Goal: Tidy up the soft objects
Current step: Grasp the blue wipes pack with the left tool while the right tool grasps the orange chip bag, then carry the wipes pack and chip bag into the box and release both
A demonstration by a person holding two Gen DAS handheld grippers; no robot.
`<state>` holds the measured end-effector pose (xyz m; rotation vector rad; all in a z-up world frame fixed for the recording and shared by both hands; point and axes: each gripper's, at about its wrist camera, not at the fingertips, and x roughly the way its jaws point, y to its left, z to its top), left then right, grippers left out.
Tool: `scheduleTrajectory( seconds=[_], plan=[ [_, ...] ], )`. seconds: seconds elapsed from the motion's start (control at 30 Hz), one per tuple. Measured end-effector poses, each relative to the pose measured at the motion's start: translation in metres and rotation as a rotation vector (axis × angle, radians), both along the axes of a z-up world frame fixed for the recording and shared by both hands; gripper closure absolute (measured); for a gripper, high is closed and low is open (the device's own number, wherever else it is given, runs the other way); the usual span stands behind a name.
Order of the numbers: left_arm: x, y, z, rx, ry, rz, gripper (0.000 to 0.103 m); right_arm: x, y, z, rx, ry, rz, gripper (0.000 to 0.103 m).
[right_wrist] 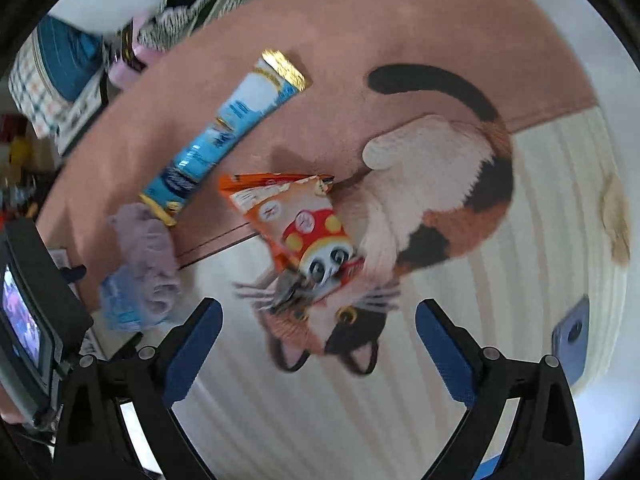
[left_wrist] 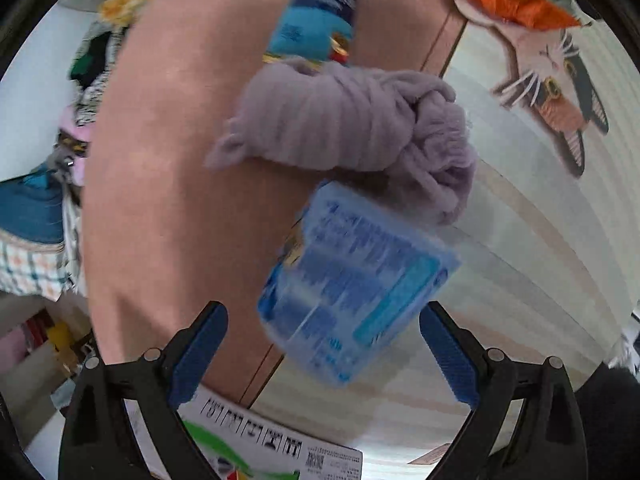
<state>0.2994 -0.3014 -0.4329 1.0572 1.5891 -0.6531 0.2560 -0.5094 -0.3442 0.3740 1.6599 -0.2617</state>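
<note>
cat rug (right_wrist: pixel 460 184) | blue packet (left_wrist: pixel 352 284) between wide left gripper (left_wrist: pixel 324 356) fingers, untouched | right gripper (right_wrist: pixel 318 354) wide, empty

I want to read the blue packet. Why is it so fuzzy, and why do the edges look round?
Left wrist view: the blue packet is smeared by motion blur, its print unreadable. Right wrist view: the orange packet is slightly blurred too. Both views: fisheye lenses bend the edges round, with dark corners.

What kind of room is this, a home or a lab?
Probably a home floor or low surface: a cat-picture rug carries snack packets and a rolled purple cloth, with a heap of clothes and bags at its edge.
</note>
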Motion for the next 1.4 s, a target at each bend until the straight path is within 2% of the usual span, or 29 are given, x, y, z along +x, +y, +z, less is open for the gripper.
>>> scheduleTrajectory(
  seconds=[0.07,0.13,0.2,0.23,0.27,0.3,0.33,0.37,0.43,0.5,0.63,0.73,0.77,0.8,0.87,0.9,1.17,1.3,1.4],
  plan=[
    [0.000,-0.003,-0.010,0.008,0.024,-0.008,0.005,0.011,-0.004,-0.014,0.011,0.020,0.024,0.004],
    [0.002,-0.002,-0.013,0.004,0.035,0.019,0.025,0.020,-0.007,-0.024,0.034,0.033,0.035,0.012],
    [0.010,0.003,-0.013,-0.008,0.051,0.122,0.027,0.029,-0.010,-0.033,0.047,0.044,0.040,0.026],
    [0.016,0.008,-0.010,-0.033,0.052,0.197,0.029,0.031,-0.010,-0.035,0.046,0.046,0.043,0.032],
    [0.022,0.017,-0.008,-0.044,0.063,0.311,0.031,0.034,-0.011,-0.039,0.048,0.048,0.047,0.042],
    [0.026,0.024,-0.006,-0.048,0.068,0.380,0.034,0.036,-0.012,-0.041,0.074,0.046,0.037,0.045],
    [0.032,0.037,-0.003,-0.083,0.090,0.509,0.034,0.039,-0.014,-0.043,0.090,0.049,0.031,0.048],
    [0.035,0.046,-0.002,-0.098,0.103,0.584,0.034,0.040,-0.014,-0.044,0.088,0.053,0.032,0.048],
    [0.039,0.058,-0.001,-0.125,0.108,0.685,0.034,0.044,-0.013,-0.045,0.085,0.054,0.042,0.048],
    [0.037,0.059,-0.005,-0.140,0.135,0.696,0.034,0.048,-0.012,-0.049,0.089,0.067,0.048,0.048],
    [0.037,0.050,-0.014,-0.100,0.117,0.625,0.034,0.054,-0.012,-0.062,0.097,0.104,0.042,0.048],
    [0.044,0.040,-0.016,-0.092,0.096,0.612,0.034,0.057,-0.007,-0.064,0.066,0.108,0.052,0.046],
    [0.044,0.038,-0.015,-0.096,0.093,0.614,0.034,0.057,-0.005,-0.064,0.049,0.109,0.057,0.050],
    [0.046,0.037,-0.014,-0.100,0.087,0.623,0.038,0.057,-0.003,-0.063,0.027,0.108,0.060,0.059],
    [0.048,0.037,-0.008,-0.118,0.070,0.651,0.045,0.055,0.002,-0.061,0.013,0.104,0.053,0.064],
    [0.040,0.050,-0.001,-0.125,0.066,0.657,0.048,0.052,0.005,-0.057,0.012,0.098,0.045,0.066],
    [0.020,0.081,0.047,-0.229,0.031,0.756,0.052,0.023,0.041,-0.010,0.001,0.007,-0.001,0.068],
    [-0.002,0.114,0.090,-0.320,-0.005,0.819,0.052,0.006,0.085,0.030,0.019,-0.070,0.022,0.068],
    [-0.019,0.143,0.124,-0.378,-0.032,0.863,0.052,-0.004,0.140,0.062,0.036,-0.135,0.067,0.068]
  ],
)
